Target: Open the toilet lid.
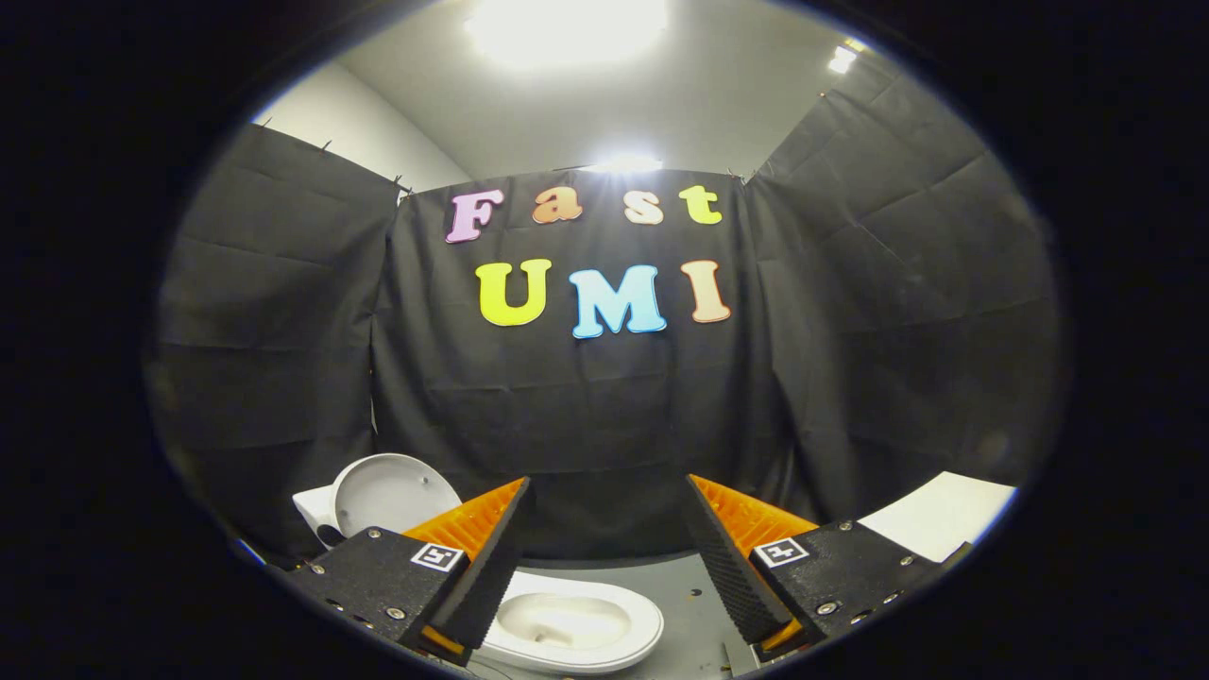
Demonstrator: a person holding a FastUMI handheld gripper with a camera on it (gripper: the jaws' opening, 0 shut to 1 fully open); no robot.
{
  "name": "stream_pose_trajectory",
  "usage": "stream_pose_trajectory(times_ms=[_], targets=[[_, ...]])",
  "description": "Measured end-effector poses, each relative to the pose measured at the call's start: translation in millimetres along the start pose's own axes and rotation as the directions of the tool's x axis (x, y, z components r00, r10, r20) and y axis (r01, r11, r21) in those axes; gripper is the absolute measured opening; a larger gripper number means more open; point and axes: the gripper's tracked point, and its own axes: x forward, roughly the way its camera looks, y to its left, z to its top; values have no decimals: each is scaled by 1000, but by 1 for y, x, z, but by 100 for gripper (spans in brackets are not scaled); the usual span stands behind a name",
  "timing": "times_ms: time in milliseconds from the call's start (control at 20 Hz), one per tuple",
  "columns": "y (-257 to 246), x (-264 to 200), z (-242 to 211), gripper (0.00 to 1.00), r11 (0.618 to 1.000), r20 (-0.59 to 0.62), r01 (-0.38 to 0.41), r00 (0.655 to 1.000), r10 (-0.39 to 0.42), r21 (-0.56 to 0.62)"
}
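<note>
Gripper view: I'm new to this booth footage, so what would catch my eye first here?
The white toilet, low between the spread jaws of the open gripper, its bowl showing. Its lid already stands raised against the black cloth wall, behind the left jaw. A bright ceiling light glares above.

Staged recording booth: black cloth walls [604,425] all round, toilet [567,623] on grey floor [694,595] at 6 o'clock.

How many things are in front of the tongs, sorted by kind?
Toilet bowl: 1
Toilet lid, raised upright: 1
White board beyond the right finger: 1
Tongs, open, holding nothing: 1
Total: 4
</note>
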Motion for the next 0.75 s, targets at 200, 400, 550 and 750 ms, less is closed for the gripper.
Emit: stream_pose_trajectory(times_ms=[200, 400, 550, 750], targets=[[-13, -19, -25, 96, 1000, -42, 1, 999, 0, 16], [-19, -32, -55, 96, 998, -99, 2, 995, -9, -68], [-17, -42, -54, 96, 996, -113, 5, 993, -16, -93], [0, -49, -41, 96, 996, -88, -7, 996, 0, -84]])
